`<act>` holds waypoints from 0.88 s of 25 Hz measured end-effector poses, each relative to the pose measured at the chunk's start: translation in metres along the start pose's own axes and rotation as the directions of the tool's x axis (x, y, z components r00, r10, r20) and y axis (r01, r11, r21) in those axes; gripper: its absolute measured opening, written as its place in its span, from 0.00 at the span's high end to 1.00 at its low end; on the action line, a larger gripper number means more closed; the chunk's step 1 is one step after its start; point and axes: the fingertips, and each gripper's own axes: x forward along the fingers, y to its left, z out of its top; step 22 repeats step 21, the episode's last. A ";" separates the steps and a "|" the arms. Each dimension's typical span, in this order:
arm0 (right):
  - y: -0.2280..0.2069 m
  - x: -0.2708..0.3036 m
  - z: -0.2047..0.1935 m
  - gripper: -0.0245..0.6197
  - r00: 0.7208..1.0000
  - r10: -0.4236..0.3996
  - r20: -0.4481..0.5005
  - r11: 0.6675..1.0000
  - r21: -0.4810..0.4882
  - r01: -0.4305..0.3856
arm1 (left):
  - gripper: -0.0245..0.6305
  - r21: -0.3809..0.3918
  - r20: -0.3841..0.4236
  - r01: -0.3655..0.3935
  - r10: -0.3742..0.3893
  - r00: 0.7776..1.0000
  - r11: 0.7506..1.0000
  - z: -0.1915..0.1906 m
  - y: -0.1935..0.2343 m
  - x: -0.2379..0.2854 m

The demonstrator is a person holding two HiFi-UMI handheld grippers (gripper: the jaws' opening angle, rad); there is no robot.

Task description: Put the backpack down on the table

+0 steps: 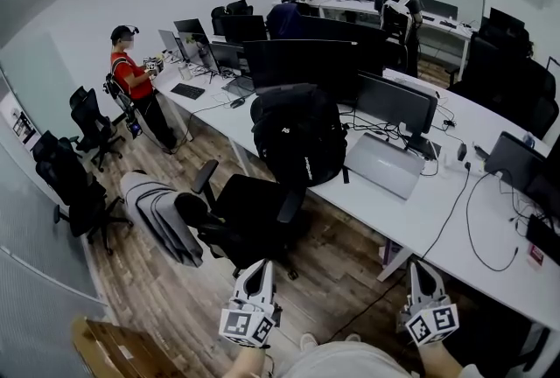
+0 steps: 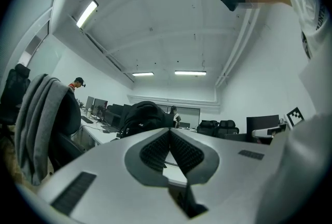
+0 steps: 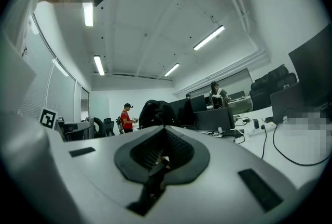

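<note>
Holding both low before us, we see our left tool and right tool closed on nothing; the black backpack stands upright on the white bench, well apart.

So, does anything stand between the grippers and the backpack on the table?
Yes. A black office chair stands at the edge of the table, right in front of the backpack and in line with the left gripper. The right gripper seems to have only floor and table top ahead.
</note>
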 end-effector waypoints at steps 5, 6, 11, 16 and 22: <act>-0.004 0.001 0.000 0.94 1.000 0.005 -0.005 1.000 -0.002 -0.005 | 0.95 -0.002 -0.001 0.004 -0.004 1.000 1.000 -0.003 -0.005 0.002; -0.004 0.001 -0.001 0.94 1.000 0.005 -0.005 1.000 -0.001 -0.005 | 0.95 -0.002 -0.001 0.007 -0.007 1.000 1.000 -0.004 -0.006 0.002; -0.003 0.001 -0.002 0.94 1.000 0.008 -0.008 1.000 -0.002 -0.008 | 0.95 -0.001 -0.008 0.007 -0.007 1.000 1.000 -0.005 -0.006 0.001; -0.002 0.004 -0.002 0.94 1.000 0.012 -0.013 1.000 -0.002 -0.012 | 0.95 0.007 -0.016 0.014 -0.014 1.000 1.000 -0.005 -0.007 0.002; 0.000 0.006 -0.004 0.94 1.000 0.007 -0.018 1.000 -0.001 -0.007 | 0.95 0.005 -0.020 0.027 -0.027 0.999 1.000 -0.007 -0.006 0.005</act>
